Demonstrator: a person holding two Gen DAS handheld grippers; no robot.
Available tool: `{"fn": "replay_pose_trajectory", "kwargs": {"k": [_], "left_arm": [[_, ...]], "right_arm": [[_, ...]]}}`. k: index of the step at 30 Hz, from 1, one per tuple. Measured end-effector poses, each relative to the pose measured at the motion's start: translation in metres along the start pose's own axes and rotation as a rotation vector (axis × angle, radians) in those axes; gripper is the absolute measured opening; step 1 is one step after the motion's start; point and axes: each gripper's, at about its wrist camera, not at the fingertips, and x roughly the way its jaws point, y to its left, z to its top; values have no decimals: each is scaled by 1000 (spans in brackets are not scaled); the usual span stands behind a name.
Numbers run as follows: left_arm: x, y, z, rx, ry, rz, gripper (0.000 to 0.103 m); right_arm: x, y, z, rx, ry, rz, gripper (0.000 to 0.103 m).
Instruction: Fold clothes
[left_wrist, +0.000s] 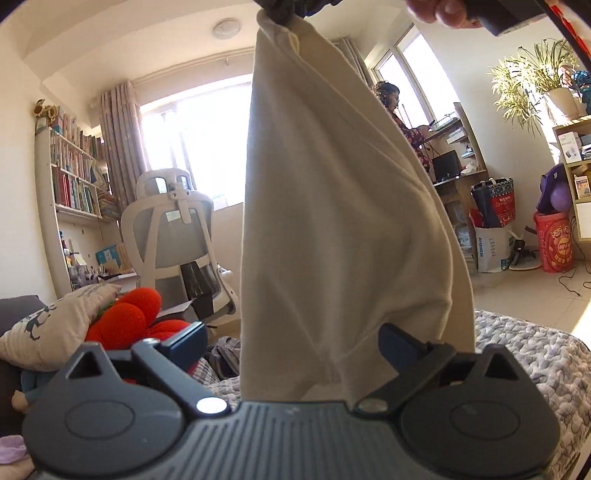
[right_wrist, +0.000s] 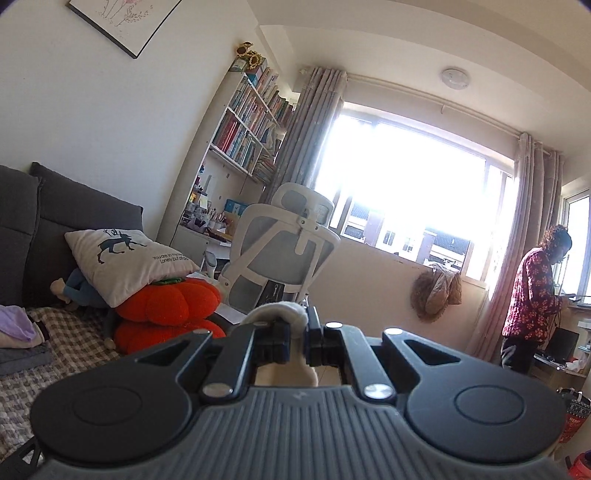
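A cream garment hangs in a long drape in the middle of the left wrist view, pinched at its top corner by the right gripper at the frame's upper edge. A hand shows at the top right. My left gripper stands wide open, level, with the garment's lower part hanging between its fingers and no pad pressing on it. In the right wrist view the right gripper is shut on a bunched fold of the cream cloth, which bulges above the fingertips.
Below lies a bed with a grey knitted blanket. A red pumpkin cushion and a deer-print pillow sit by the dark sofa. Folded clothes lie at the left. A white office chair stands ahead; a person stands by the window.
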Motion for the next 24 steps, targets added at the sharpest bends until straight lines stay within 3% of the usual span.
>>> {"fn": "replay_pose_trajectory", "kwargs": {"k": [7, 16, 17, 19, 20, 21, 24], "left_arm": [[4, -26, 4, 121, -2, 38, 102], [5, -45, -9, 200, 13, 77, 100], [6, -42, -10, 197, 20, 77, 91], [9, -33, -13, 178, 44, 70, 61], [10, -23, -14, 144, 56, 54, 31], [10, -11, -14, 100, 70, 34, 16], [7, 34, -10, -34, 87, 3, 14]], "right_arm": [[-7, 6, 8, 98, 21, 89, 7], [-24, 16, 23, 86, -2, 129, 7], [-24, 16, 23, 87, -1, 133, 7], [-25, 17, 22, 89, -1, 141, 7], [-25, 17, 22, 90, 0, 145, 7], [-25, 17, 22, 91, 0, 149, 7], [-26, 14, 17, 48, -14, 117, 7]]}}
